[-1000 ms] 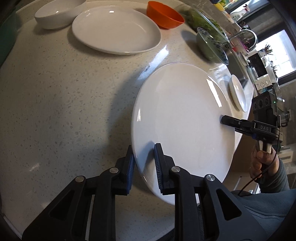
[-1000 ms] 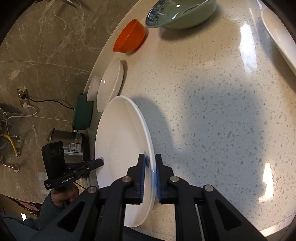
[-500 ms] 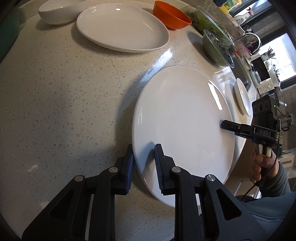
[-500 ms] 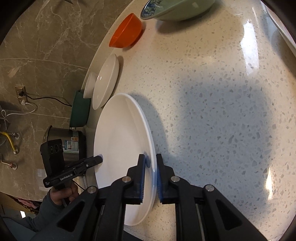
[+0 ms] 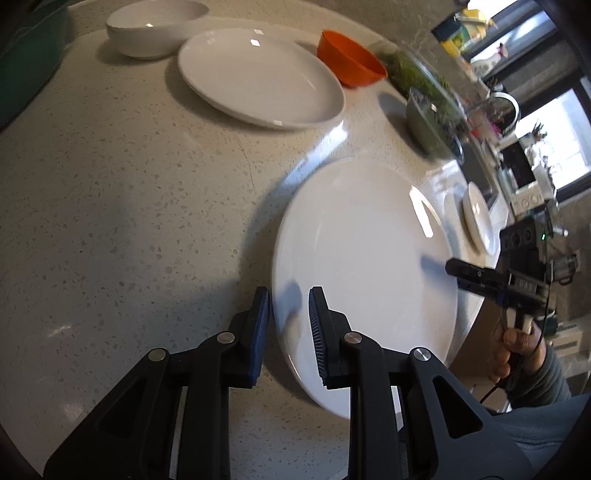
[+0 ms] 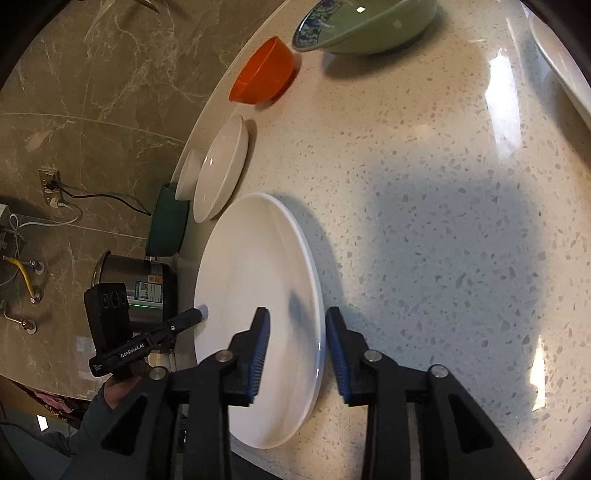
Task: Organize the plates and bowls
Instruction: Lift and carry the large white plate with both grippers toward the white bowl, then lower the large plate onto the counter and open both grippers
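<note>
Opening my right gripper (image 6: 297,339), I see its pads clear of the big white plate (image 6: 255,295) rim between them. My left gripper (image 5: 288,325), opening too, straddles the opposite rim, lower centre; the plate lies flat on the counter (image 6: 424,221).

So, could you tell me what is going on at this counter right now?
A person with a gripper in each hand is sorting dishes on a speckled countertop. The large white plate lies on the counter with a gripper at each of two opposite edges. The right gripper is opening, its pads clear of the rim between them. The left gripper is also easing open around the rim. A second white plate, a white bowl and an orange bowl sit further back.
</note>
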`<act>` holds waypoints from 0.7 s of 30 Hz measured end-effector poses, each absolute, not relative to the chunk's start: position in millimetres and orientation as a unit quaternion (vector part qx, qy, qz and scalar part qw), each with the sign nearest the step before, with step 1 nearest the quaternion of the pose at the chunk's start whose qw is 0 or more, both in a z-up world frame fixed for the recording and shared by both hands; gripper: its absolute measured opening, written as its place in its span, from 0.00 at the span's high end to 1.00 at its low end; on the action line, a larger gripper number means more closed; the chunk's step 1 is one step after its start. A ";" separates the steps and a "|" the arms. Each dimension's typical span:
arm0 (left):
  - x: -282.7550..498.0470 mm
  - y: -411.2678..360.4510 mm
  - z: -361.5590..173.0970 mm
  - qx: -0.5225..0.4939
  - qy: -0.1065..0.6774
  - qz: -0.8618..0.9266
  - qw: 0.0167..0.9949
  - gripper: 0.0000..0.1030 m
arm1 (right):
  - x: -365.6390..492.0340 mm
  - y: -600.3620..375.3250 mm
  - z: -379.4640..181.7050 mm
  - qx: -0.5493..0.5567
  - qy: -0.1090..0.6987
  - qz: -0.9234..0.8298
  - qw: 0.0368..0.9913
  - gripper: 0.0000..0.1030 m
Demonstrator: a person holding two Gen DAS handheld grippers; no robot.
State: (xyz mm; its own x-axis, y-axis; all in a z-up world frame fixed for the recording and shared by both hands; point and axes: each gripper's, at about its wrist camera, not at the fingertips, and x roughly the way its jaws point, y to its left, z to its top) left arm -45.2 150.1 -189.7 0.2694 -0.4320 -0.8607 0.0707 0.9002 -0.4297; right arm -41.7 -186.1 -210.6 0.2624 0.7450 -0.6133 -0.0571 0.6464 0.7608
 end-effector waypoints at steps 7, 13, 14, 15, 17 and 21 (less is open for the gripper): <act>-60.7 174.6 -166.9 -0.233 0.491 -0.116 0.832 0.24 | -54.0 -220.7 -199.2 0.342 0.505 0.234 0.757 0.25; -71.7 176.1 -146.5 -0.302 0.404 -0.175 0.846 0.02 | -65.0 -242.6 -172.8 0.404 0.429 0.241 0.771 0.00; -72.5 176.5 -144.7 -0.318 0.398 -0.183 0.841 0.00 | -65.9 -243.7 -166.4 0.411 0.414 0.245 0.774 0.00; -73.8 175.7 -143.1 -0.327 0.398 -0.185 0.837 0.00 | -65.3 -245.3 -160.6 0.419 0.404 0.254 0.772 0.00; -80.5 174.8 -140.1 -0.340 0.390 -0.178 0.837 0.00 | -64.0 -244.6 -149.5 0.435 0.386 0.274 0.766 0.00; -89.8 176.0 -129.6 -0.333 0.371 -0.160 0.852 0.00 | -69.1 -239.6 -136.1 0.452 0.355 0.295 0.763 0.00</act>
State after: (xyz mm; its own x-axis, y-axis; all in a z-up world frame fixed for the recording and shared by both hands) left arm -89.8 176.0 -129.6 0.6732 -0.5195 -0.5263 0.0253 0.7275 -0.6857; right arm -69.1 -239.6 -136.1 0.5732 0.7719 -0.2750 -0.1291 0.4165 0.8999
